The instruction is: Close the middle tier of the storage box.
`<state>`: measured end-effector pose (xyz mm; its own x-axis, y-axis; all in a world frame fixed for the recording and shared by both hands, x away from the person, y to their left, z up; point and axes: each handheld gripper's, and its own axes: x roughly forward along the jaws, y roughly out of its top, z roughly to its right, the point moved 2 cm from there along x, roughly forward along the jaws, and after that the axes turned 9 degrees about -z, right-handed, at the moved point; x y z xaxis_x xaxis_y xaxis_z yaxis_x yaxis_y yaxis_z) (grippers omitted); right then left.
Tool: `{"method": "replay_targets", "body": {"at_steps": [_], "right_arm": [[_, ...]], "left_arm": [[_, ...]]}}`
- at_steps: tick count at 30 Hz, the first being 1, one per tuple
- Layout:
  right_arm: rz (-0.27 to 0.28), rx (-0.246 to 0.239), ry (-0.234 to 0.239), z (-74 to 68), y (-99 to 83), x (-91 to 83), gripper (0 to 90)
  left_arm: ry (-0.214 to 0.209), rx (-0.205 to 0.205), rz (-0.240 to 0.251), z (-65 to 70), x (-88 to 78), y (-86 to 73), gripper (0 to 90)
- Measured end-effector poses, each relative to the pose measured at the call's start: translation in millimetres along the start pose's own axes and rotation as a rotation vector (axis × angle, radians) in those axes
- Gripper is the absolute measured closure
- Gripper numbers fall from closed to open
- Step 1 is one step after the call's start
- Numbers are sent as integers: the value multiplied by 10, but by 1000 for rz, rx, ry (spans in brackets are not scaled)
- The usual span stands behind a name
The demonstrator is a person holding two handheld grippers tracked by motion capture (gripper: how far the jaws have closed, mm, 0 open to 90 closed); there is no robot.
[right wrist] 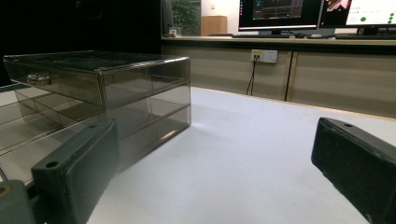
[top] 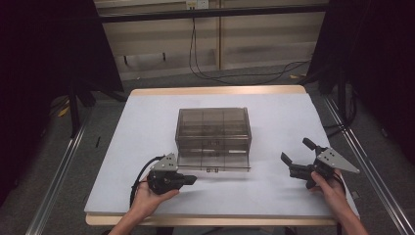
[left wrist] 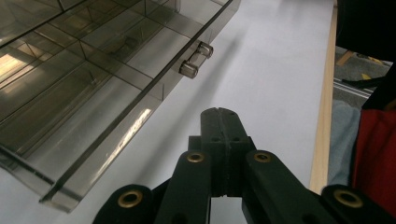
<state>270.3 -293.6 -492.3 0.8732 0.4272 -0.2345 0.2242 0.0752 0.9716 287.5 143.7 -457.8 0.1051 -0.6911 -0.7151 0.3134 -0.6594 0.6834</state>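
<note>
Smoky drawer box (top: 214,138) sits between left tool (top: 192,179) and right tool (top: 297,155).

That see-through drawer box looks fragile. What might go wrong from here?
Two risks, judging from how things lie:
1. The bottom drawer is pulled out toward the person, with the shut left gripper right in front of its small knob; a careless push might bump it.
2. The smoky plastic box looks light; the open right gripper tugging it could slide it.
</note>
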Motion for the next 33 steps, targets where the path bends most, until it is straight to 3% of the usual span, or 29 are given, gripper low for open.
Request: {"method": "replay_targets", "body": {"at_steps": [10,17,30,33], "right_arm": [[0,0,0,1,0,0,8],[2,7,3,0,0,2,8],[3,8,3,0,0,0,8],[3,8,3,0,0,-1,8]], "left_arm": [[-7,-4,-17,-57,134,85,900],[-8,-6,0,-67,208,112,900],[0,-13,-49,-105,311,135,900],[0,-13,-32,-120,318,151,900]]}}
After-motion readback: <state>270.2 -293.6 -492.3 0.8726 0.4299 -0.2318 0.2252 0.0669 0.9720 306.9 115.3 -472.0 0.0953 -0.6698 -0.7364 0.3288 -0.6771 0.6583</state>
